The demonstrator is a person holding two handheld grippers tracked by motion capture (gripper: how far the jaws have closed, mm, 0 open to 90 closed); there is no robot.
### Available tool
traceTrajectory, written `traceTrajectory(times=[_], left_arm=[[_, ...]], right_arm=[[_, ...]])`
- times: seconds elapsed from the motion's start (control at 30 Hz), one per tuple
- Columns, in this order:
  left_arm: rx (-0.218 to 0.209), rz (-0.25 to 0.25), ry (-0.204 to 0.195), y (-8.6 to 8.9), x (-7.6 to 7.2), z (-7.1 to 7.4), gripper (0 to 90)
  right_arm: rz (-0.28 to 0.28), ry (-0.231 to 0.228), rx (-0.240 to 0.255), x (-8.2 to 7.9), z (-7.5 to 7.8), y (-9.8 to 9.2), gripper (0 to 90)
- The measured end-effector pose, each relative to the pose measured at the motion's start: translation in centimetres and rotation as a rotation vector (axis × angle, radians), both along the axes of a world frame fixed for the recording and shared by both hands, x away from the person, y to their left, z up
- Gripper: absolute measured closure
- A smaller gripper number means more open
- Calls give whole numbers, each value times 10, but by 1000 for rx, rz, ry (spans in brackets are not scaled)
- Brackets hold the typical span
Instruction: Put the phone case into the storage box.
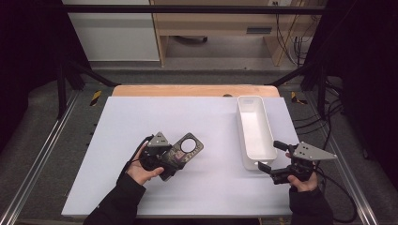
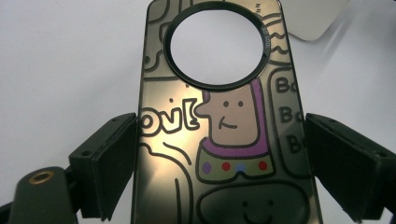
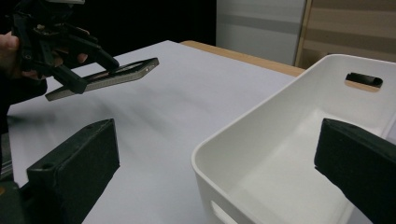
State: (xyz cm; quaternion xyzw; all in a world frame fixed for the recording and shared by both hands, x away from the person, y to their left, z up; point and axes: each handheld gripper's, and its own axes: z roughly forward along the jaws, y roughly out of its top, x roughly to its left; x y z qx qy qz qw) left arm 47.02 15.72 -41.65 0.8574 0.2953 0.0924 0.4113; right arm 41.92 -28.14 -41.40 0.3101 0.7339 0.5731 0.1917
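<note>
A dark phone case (image 1: 185, 149) with cartoon drawings and a large round camera hole is held just above the white tabletop (image 1: 141, 117). My left gripper (image 1: 171, 161) is shut on it, one jaw on each long edge. The left gripper view shows the case (image 2: 233, 121) up close between the jaws of that gripper (image 2: 222, 154). From the right gripper view the case (image 3: 116, 74) hangs tilted over the table, gripped by the left gripper (image 3: 77, 70). My right gripper (image 1: 270, 154) stands open at the near end of a white bin (image 1: 240, 126), its fingers wide apart and holding nothing.
The long white bin (image 3: 261, 112) lies lengthwise along the table's right side, with a slot handle at its far end and nothing visible inside. A wooden strip (image 1: 187, 90) borders the table's far edge. Black frame bars and cables surround the table.
</note>
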Motion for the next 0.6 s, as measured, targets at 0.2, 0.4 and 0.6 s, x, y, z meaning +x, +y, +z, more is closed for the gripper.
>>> traceTrajectory(times=[0.2,0.4,0.6], left_arm=[[-7,-12,5,4,0,3,114],[2,-25,9,2,0,3,114],[2,-40,12,-1,-1,4,114]], right_arm=[[26,7,-6,0,1,6,3],[57,8,-10,0,2,13,3],[78,12,-10,0,4,19,3]])
